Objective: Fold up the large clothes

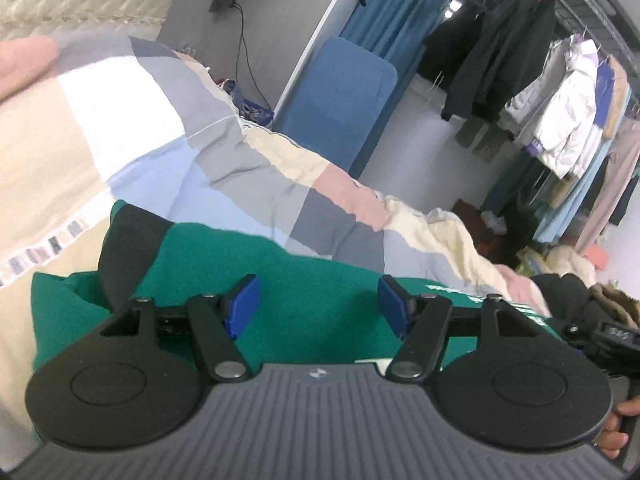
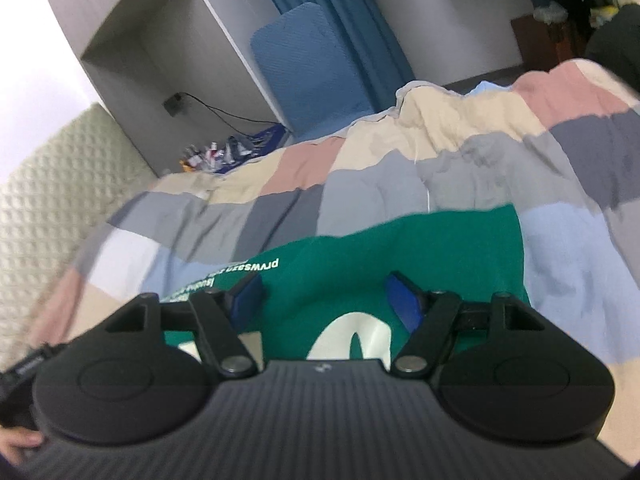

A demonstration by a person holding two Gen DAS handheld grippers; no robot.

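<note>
A green sweatshirt [image 1: 224, 264] with a black collar part and white lettering lies on a patchwork quilt [image 1: 168, 136]. In the right wrist view the sweatshirt [image 2: 440, 248] shows white print and a large white figure. My left gripper [image 1: 316, 300] is open, its blue pads apart, held just above the green fabric near the black part. My right gripper [image 2: 324, 300] is open above the printed area of the sweatshirt. Neither holds anything. The near part of the garment is hidden under both grippers.
The quilt [image 2: 400, 168] covers a bed with a padded headboard [image 2: 52, 184]. A blue mat [image 1: 340, 96] leans on a grey wardrobe past the bed. A rail of hanging clothes [image 1: 560, 104] stands at the right. Small items lie on the floor [image 2: 224, 152].
</note>
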